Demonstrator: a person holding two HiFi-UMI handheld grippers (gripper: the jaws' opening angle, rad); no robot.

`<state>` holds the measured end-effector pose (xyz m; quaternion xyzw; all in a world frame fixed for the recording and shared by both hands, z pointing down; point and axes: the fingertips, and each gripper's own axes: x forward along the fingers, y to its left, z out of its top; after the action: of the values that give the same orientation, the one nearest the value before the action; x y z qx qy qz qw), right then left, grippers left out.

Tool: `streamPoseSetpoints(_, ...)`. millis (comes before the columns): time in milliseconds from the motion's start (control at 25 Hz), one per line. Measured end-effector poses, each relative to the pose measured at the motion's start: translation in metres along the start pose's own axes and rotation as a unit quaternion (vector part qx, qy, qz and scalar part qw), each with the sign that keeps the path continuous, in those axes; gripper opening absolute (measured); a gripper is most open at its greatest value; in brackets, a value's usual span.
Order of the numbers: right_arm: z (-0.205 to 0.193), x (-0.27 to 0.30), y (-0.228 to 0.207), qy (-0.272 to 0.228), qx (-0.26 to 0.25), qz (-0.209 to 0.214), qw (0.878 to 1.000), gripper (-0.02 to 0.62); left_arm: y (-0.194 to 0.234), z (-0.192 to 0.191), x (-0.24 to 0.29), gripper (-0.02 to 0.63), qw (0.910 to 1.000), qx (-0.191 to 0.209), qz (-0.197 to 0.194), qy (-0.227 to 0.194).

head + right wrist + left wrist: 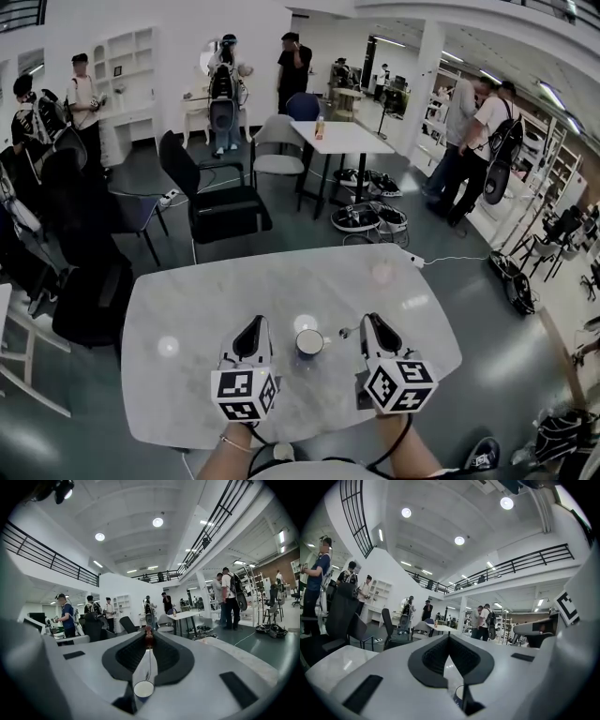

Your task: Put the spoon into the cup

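A dark blue cup (309, 344) with a white inside stands upright on the white marble table (187, 309), between my two grippers. My right gripper (366, 322) is to its right, shut on the spoon (346, 332), whose silvery end pokes out leftward toward the cup. In the right gripper view (149, 640) a reddish-brown part of the spoon (149, 638) is pinched at the tips, and the cup (144, 689) shows low in the gap. My left gripper (256, 322) hovers left of the cup, jaws together and holding nothing. In the left gripper view (449, 638) the cup (461, 696) peeks through low down.
Black chairs (220, 202) stand just past the table's far edge. Further back is a white table (342, 139) with a bottle, and cables and gear lie on the floor (370, 217). Several people stand around the room. A power strip (412, 259) lies right of the table.
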<state>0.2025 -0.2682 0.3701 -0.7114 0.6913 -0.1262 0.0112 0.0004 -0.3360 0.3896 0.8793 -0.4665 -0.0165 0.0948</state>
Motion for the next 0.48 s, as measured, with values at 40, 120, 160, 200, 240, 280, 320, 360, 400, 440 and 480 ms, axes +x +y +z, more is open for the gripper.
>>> streamPoseSetpoints(40,-0.004,0.004,-0.002,0.004,0.000,-0.001,1.000,0.066,0.003,-0.004,0.004,0.018,1.0000,-0.001,0.002,0.005)
streamPoseSetpoints(120,-0.013,0.011,-0.007,0.015,0.005,-0.003,1.000,0.066,0.007,-0.014,0.009,0.018,0.9998,-0.004,0.007,0.017)
streamPoseSetpoints(160,-0.017,0.014,-0.010,0.020,0.008,-0.003,1.000,0.066,0.007,-0.019,0.010,0.018,0.9997,-0.004,0.011,0.023)
streamPoseSetpoints(200,-0.021,0.017,-0.013,0.025,0.011,-0.002,1.000,0.066,0.008,-0.023,0.011,0.018,0.9995,-0.004,0.015,0.028)
streamPoseSetpoints(240,-0.024,0.020,-0.015,0.029,0.015,0.000,0.999,0.065,0.010,-0.027,0.011,0.018,0.9992,-0.004,0.021,0.033)
streamPoseSetpoints(280,-0.025,0.025,-0.017,0.032,0.019,0.002,0.999,0.066,0.011,-0.029,0.012,0.018,0.9990,-0.005,0.026,0.037)
streamPoseSetpoints(320,-0.025,0.030,-0.018,0.035,0.022,0.006,0.999,0.066,0.013,-0.029,0.014,0.018,0.9988,-0.005,0.030,0.039)
streamPoseSetpoints(360,-0.024,0.035,-0.018,0.037,0.024,0.009,0.999,0.066,0.014,-0.029,0.016,0.018,0.9986,-0.004,0.033,0.041)
streamPoseSetpoints(400,-0.024,0.040,-0.018,0.039,0.025,0.013,0.999,0.065,0.014,-0.029,0.017,0.018,0.9984,-0.001,0.036,0.043)
streamPoseSetpoints(440,-0.025,0.044,-0.018,0.042,0.025,0.017,0.999,0.066,0.014,-0.030,0.018,0.018,0.9982,0.001,0.039,0.046)
streamPoseSetpoints(480,-0.026,0.047,-0.018,0.045,0.027,0.020,0.998,0.066,0.015,-0.030,0.018,0.018,0.9980,0.002,0.042,0.048)
